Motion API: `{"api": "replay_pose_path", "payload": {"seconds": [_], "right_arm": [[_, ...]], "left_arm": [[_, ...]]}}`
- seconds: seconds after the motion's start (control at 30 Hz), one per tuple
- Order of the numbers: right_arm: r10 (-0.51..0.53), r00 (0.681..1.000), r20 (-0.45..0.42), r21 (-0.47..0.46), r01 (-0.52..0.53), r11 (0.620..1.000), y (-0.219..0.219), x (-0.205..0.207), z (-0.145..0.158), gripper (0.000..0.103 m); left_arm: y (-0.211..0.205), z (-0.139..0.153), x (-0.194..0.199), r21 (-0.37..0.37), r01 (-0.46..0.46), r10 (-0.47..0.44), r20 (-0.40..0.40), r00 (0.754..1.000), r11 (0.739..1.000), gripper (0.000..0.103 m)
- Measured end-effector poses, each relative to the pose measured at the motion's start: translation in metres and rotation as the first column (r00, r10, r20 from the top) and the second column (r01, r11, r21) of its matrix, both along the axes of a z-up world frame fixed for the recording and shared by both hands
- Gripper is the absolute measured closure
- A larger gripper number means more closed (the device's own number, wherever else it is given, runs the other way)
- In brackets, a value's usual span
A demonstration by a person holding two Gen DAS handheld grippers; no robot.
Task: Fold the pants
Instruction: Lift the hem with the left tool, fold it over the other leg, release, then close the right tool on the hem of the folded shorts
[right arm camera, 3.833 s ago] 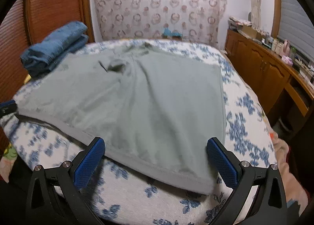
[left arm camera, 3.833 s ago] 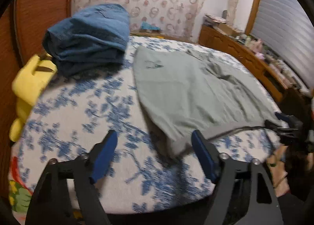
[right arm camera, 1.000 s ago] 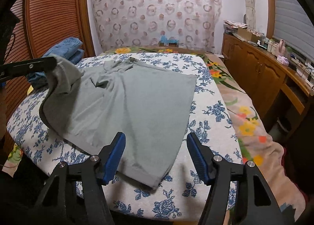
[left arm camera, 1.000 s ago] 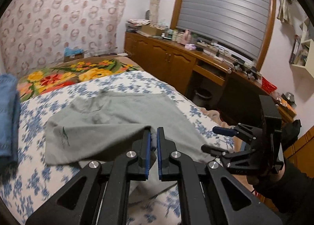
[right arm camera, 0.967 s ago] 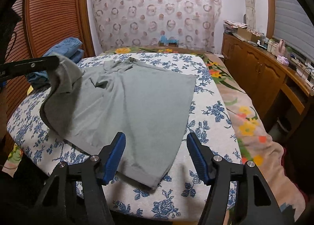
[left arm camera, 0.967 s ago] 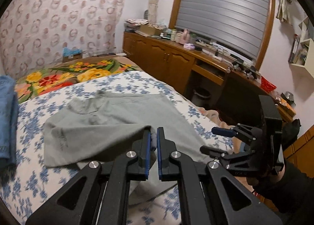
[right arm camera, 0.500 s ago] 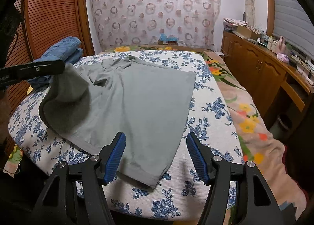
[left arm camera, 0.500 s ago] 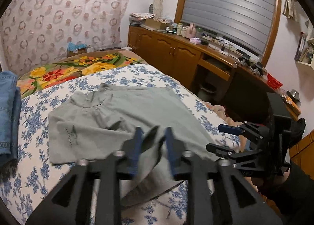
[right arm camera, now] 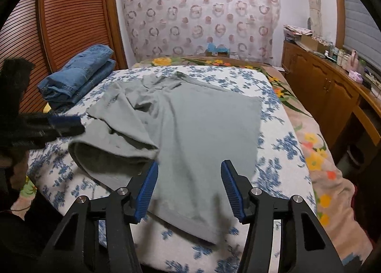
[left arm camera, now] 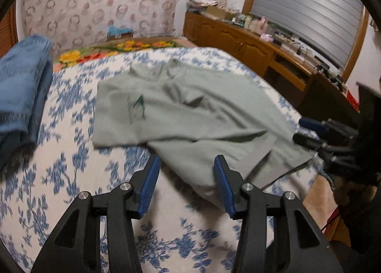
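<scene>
Pants lie beneath both open claws.

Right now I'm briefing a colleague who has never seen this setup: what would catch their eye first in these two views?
Probably the grey-green pants spread across the blue-flowered bedspread, one leg flopped loosely over near the left edge. Next, the folded blue jeans stacked at the far left by the slatted wooden door. Both the left gripper, opening, and the right gripper, closing, hang over the pants and grip nothing.
</scene>
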State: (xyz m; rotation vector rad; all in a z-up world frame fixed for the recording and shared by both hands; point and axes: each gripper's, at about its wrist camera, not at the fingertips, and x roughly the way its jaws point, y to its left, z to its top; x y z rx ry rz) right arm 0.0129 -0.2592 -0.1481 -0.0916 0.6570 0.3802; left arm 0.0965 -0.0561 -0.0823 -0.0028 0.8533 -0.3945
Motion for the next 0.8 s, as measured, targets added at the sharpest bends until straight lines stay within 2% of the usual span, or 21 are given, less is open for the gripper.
{"api": "replay_pose_path", "payload": {"seconds": [0.23,0.37,0.43,0.6,0.8], "right_arm": [[0.048,0.999,0.009,0.002,-0.048,0.999,0.009,0.003,0.000,0.048],[0.064,0.998,0.005,-0.001,-0.064,0.998,0.010,0.005,-0.002,0.051],[0.072,0.997,0.002,-0.004,-0.072,0.997,0.012,0.006,-0.003,0.053],[0.091,0.996,-0.015,-0.009,-0.092,0.996,0.016,0.009,-0.007,0.056],[0.106,0.993,-0.049,-0.010,-0.107,0.994,0.018,0.023,-0.013,0.063]], "left_arm": [[0.005,-0.022,0.002,0.015,-0.024,0.025,-0.055,0.998,1.000,0.054],[0.002,-0.022,-0.001,0.029,-0.025,0.026,-0.026,0.999,0.999,0.053],[0.001,-0.023,-0.004,0.027,-0.022,0.023,-0.009,1.000,0.999,0.050],[-0.004,-0.024,-0.007,0.026,0.013,-0.013,0.019,1.000,1.000,0.035],[-0.007,-0.023,-0.010,0.047,0.002,-0.004,0.029,1.000,0.999,0.033]]}}
